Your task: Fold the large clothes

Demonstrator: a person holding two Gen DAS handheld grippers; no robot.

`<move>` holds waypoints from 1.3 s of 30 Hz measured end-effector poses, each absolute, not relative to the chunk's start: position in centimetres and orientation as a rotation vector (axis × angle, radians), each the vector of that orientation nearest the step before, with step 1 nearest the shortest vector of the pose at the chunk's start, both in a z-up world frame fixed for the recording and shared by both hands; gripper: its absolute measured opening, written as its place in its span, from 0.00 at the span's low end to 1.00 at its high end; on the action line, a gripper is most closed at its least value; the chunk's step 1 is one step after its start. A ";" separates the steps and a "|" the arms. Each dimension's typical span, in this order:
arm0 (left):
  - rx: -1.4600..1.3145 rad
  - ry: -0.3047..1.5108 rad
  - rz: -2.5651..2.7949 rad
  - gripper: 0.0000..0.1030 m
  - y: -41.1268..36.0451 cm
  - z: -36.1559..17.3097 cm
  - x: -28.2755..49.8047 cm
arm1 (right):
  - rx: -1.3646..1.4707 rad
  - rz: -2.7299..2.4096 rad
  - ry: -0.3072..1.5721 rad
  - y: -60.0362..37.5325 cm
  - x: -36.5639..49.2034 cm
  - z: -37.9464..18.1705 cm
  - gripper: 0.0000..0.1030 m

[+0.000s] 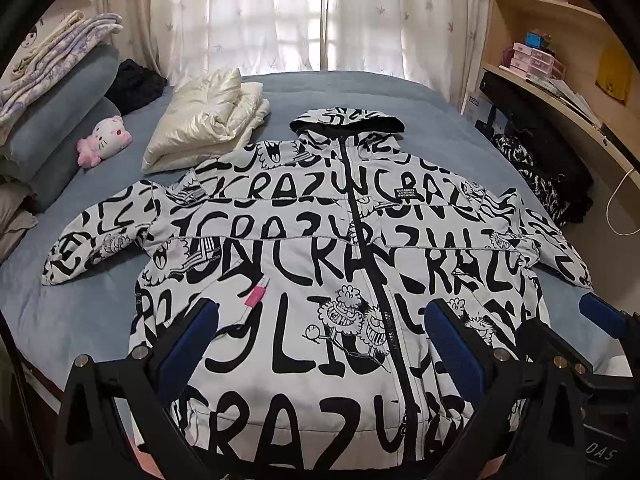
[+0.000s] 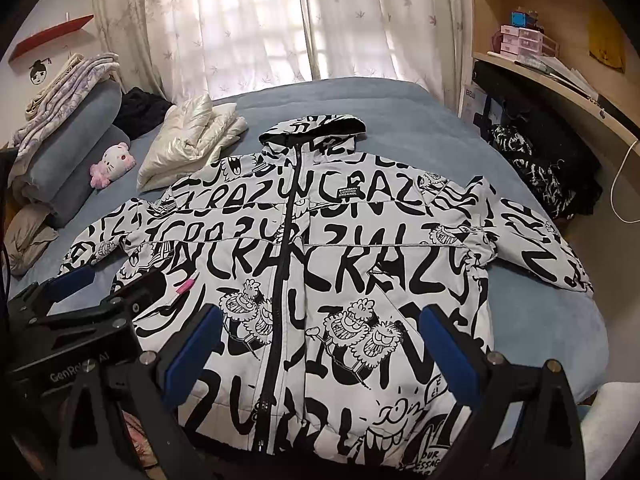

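Observation:
A large white hooded jacket (image 1: 320, 248) with black "CRAZY" lettering and cartoon prints lies flat, front up and zipped, on the blue bed (image 1: 360, 92), sleeves spread to both sides. It also shows in the right wrist view (image 2: 320, 264). My left gripper (image 1: 320, 320) is open and empty, hovering above the jacket's lower front. My right gripper (image 2: 320, 324) is open and empty above the lower right front. The right gripper shows in the left wrist view (image 1: 592, 316); the left gripper shows in the right wrist view (image 2: 104, 280).
A folded cream puffer jacket (image 1: 208, 120) lies at the back left of the bed beside a pink plush toy (image 1: 106, 140) and stacked pillows and blankets (image 1: 56, 92). A black-and-white garment (image 1: 532, 172) is heaped at the bed's right edge, next to a desk with shelves (image 1: 560, 80).

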State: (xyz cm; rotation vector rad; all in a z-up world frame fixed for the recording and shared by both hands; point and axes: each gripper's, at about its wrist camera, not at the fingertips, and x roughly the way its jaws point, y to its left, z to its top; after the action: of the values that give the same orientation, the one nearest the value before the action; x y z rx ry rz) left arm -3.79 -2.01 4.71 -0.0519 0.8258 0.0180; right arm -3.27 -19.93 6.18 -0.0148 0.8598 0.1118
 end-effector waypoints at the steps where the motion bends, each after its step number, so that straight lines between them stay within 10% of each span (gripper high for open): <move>1: -0.046 0.821 0.023 0.99 -2.1 4.9 -3.8 | -0.020 0.108 0.858 -19.9 -3.3 6.2 0.97; 39: 0.010 0.757 -0.149 0.99 -9.3 8.2 11.9 | 0.125 -0.229 0.695 -32.4 9.4 11.7 0.95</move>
State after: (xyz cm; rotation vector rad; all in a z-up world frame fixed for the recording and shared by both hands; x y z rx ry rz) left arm 11.92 -9.34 8.15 0.0101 0.7573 -0.1486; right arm 9.41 -32.35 11.67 0.1250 0.6948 -0.2288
